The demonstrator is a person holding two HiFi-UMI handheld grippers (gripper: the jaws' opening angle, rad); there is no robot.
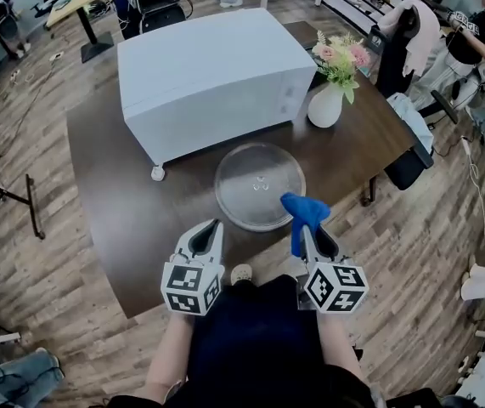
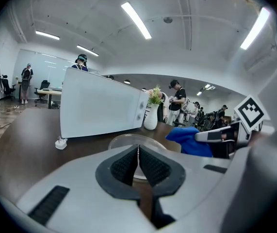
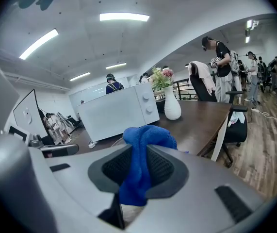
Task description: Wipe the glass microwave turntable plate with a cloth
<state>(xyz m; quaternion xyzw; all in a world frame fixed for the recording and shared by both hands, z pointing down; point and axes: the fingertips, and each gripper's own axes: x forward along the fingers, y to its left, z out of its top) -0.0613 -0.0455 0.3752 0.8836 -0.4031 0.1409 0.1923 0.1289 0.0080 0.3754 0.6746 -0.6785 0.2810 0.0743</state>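
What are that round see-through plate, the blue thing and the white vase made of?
The round plate looks like clear glass: the dark table shows through it. The blue cloth seems soft, fuzzy fabric, perhaps microfibre: it bunches in folds. The white vase appears glazed ceramic, smooth and opaque, though plastic is possible.

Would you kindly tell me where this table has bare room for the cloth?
The table is bare on its left, between its edge, the microwave and the glass plate. A smaller bare patch lies right of the plate, in front of the vase. The back is crowded with both.
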